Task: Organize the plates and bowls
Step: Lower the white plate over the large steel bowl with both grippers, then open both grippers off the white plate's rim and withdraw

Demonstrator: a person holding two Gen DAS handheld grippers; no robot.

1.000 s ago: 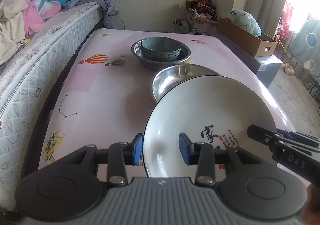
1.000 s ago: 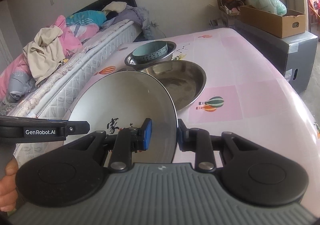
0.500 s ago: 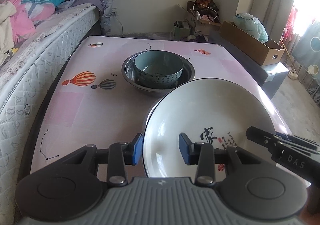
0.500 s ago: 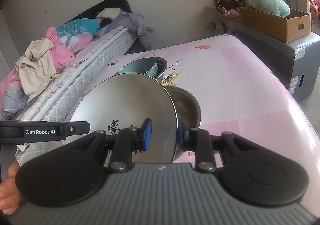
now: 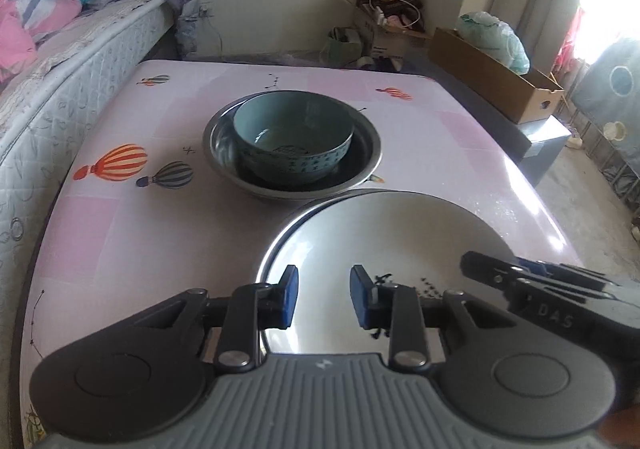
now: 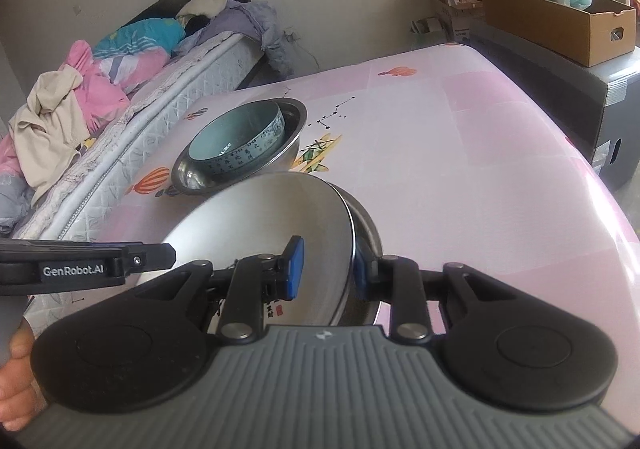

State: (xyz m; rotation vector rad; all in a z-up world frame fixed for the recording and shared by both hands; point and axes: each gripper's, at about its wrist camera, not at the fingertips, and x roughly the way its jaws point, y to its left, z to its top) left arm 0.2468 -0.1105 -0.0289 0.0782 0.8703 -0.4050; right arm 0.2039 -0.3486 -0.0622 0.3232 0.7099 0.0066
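Observation:
A white plate with black writing lies low over the near steel bowl, of which only a strip of rim shows around the plate's edge. My right gripper is shut on the plate's right rim, one pad inside and one behind. My left gripper is at the plate's near-left edge. Its jaws are closing, with plate surface showing in the gap and neither pad pressing. Farther back, a teal bowl sits inside a second steel bowl.
The dishes stand on a table with a pink balloon-print cloth. A bed with piled clothes runs along its left side. A cardboard box on a grey unit stands past the right edge. A hand holds the left gripper.
Both grippers carried the plate forward and down until it covers the near steel bowl. The nested teal bowl looks closer. The left jaws have narrowed.

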